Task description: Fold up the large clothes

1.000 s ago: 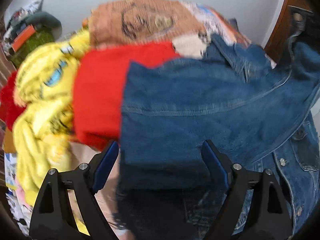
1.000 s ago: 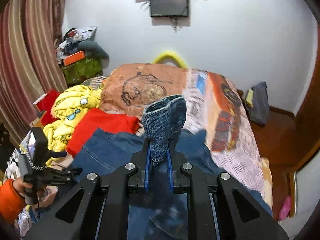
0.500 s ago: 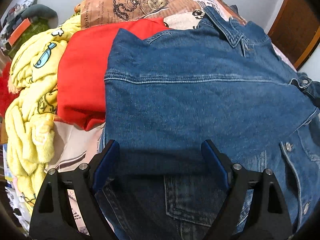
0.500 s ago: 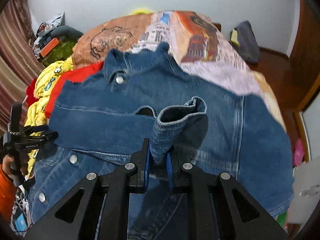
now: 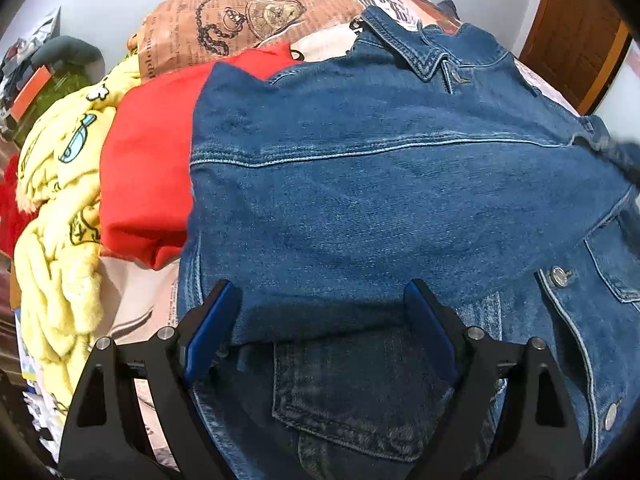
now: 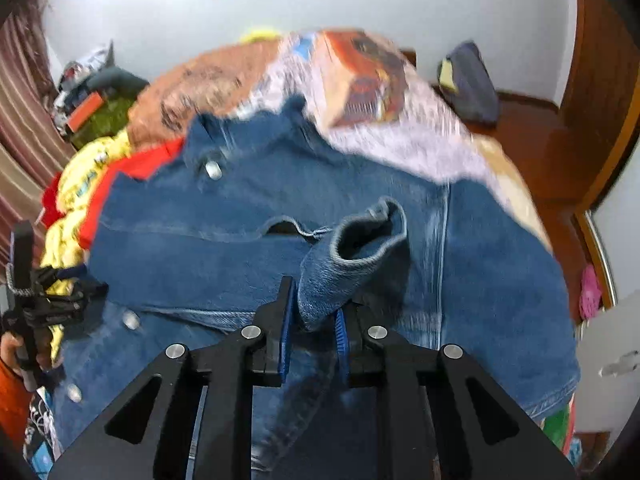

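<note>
Spread across the patterned bedspread (image 5: 248,20), the denim jacket (image 5: 400,200) has one sleeve folded in, while the right gripper (image 6: 312,328) apparently still pinches the other cuff (image 6: 360,256) and the left gripper (image 5: 320,320) gapes empty, leaving most folding undone.

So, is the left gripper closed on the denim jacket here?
No. The left gripper stands wide open over the denim jacket, its blue pads pressing on nothing.

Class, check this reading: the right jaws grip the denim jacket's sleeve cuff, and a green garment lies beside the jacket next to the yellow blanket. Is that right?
Not quite. The garment beside the denim jacket is red, not green, as the left wrist view shows. The right gripper does grip the sleeve cuff, next to the yellow blanket.
</note>
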The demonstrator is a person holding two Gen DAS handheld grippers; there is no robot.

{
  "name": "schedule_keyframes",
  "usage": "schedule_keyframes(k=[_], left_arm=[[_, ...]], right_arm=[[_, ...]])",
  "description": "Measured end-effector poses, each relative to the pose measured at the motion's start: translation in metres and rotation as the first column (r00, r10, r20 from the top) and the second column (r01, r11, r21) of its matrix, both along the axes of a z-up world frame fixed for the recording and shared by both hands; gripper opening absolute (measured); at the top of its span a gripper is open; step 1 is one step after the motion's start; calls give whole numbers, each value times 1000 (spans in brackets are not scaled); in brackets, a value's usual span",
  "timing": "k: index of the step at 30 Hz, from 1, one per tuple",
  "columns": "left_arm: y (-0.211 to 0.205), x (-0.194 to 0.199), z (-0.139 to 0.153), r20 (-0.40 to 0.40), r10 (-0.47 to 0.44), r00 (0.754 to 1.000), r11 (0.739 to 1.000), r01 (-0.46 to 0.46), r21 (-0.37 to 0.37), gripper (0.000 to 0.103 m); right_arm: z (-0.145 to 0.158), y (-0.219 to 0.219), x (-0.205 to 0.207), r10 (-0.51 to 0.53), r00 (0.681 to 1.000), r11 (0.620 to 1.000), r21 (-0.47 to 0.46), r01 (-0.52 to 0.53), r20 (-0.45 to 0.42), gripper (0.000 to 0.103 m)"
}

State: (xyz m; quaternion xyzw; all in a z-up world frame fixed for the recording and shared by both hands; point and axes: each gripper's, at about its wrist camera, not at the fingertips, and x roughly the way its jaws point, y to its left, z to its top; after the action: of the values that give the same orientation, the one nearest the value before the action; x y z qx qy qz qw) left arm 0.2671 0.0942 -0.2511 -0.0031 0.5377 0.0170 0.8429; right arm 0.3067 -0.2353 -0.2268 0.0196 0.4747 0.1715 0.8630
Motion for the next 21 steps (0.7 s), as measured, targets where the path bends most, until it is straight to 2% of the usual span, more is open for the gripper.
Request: schedule_keyframes(k=[3,6,8,11,14,21], left_arm=[[4,-1,-2,-3,11,1000,1000,-11,-22,90],[6,-3,-3,-8,12,1000,999,-12,-33,91],[4,-5,-3,-8,6,1000,1000,-6,-19,91],[-1,-8,1,-11,-4,1000,1000,4,15,91],[-9,-11,9,5,-23,1000,998,22,57,91],[-36,-11,47,99,-83,992,994,75,78,91]], right_arm=[[-14,-3,-1,-5,1000,1000,-13,5,-28,20],[-20,-7,-5,-31,999,999,-43,29,-40,32],[-19,-11,-7,-48,998,998,-51,46,-35,43],[-13,-20,-12,-77,997,995,-63,75,-29,52],[-2,-31,-17,-104,994,993,-63,103,-19,52],[35,-57,-28,-153,985,987,-36,156,82,55]])
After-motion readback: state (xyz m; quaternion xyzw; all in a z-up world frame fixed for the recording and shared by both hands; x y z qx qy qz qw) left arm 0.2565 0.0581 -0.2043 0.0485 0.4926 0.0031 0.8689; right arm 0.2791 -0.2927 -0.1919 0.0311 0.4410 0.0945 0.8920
